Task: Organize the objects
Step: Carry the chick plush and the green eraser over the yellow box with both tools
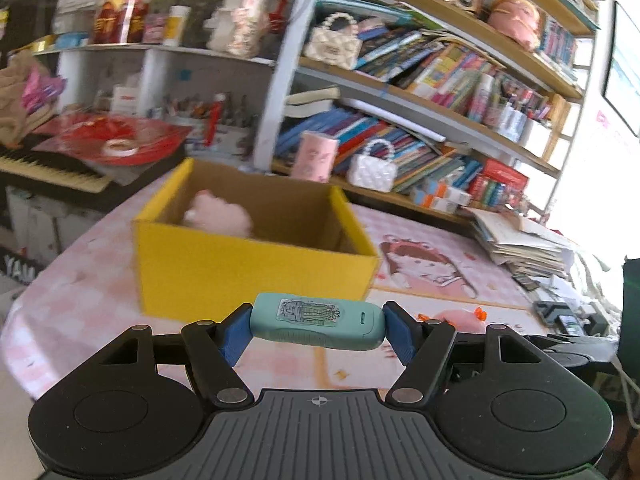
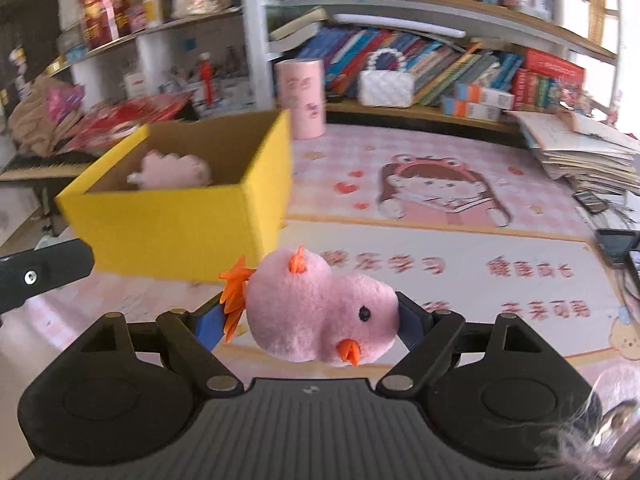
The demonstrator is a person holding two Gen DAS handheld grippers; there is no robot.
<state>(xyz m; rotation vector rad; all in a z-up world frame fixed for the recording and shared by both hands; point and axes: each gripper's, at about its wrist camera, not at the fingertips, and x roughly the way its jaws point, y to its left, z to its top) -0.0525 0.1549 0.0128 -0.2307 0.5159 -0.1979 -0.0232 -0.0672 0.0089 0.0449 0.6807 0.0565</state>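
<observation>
My left gripper (image 1: 318, 330) is shut on a teal oblong gadget (image 1: 318, 322) with a sticker, held crosswise between the blue pads. Just beyond it stands a yellow cardboard box (image 1: 256, 270), open on top, with a pink plush toy (image 1: 218, 216) inside. My right gripper (image 2: 310, 322) is shut on a pink plush chick (image 2: 320, 312) with orange beak, feet and crest. The same yellow box (image 2: 176, 228) stands ahead and to the left in the right wrist view, the pink plush (image 2: 172, 172) inside it. The left gripper's black body (image 2: 40, 276) shows at the left edge there.
A pink cartoon table mat (image 2: 440, 216) covers the table. A pink cylinder (image 2: 302, 96) and a white quilted handbag (image 2: 384, 82) stand at the back by crowded bookshelves (image 1: 440, 80). A paper stack (image 2: 580, 152) and dark devices (image 2: 616, 240) lie at the right. A keyboard (image 1: 48, 168) is at the left.
</observation>
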